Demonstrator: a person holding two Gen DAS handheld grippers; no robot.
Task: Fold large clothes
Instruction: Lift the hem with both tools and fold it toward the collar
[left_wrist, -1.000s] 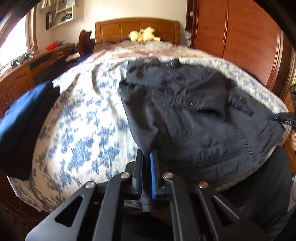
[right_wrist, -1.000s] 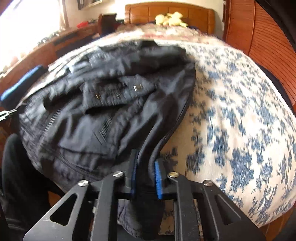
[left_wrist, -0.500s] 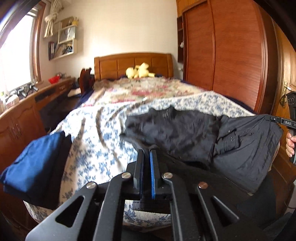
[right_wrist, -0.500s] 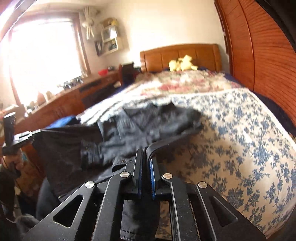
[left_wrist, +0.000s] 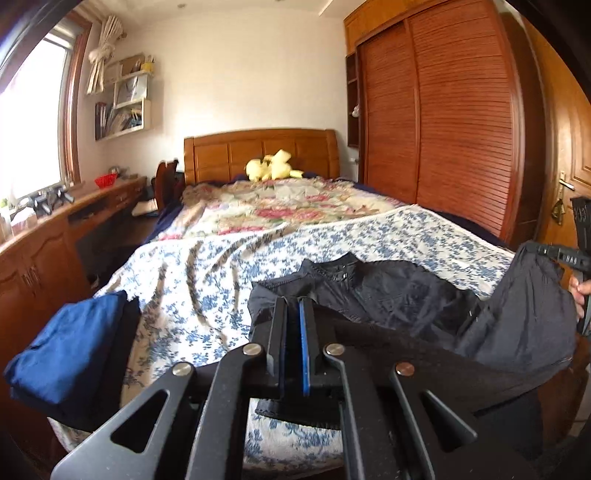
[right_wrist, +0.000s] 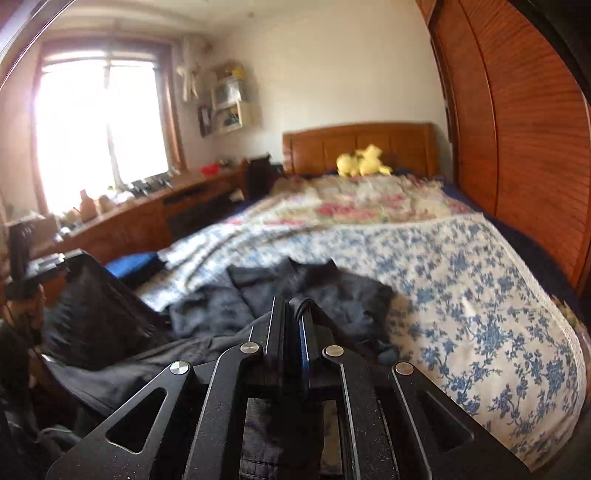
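A large dark garment (left_wrist: 399, 295) hangs over the near end of the bed, its far part still lying on the blue-flowered bedspread (left_wrist: 207, 280). My left gripper (left_wrist: 292, 306) is shut on one near edge of it. My right gripper (right_wrist: 293, 306) is shut on the other edge, a fold of dark cloth (right_wrist: 207, 314) pinched between its pads. Each gripper shows in the other's view: the right one (left_wrist: 561, 254) at the far right with a hand on it, the left one (right_wrist: 33, 262) at the far left. The cloth stretches between them, raised off the bed.
A folded blue garment (left_wrist: 70, 350) on a dark one lies at the bed's near left corner. A wooden desk unit (left_wrist: 40, 243) runs along the left wall under a window. A louvred wardrobe (left_wrist: 454, 118) lines the right. A yellow plush toy (left_wrist: 271, 170) sits by the headboard.
Both grippers have risen and tipped up, lifting the garment's near edge off the bed; the cloth now hangs stretched between them. The right jaws closed fully on the fabric.
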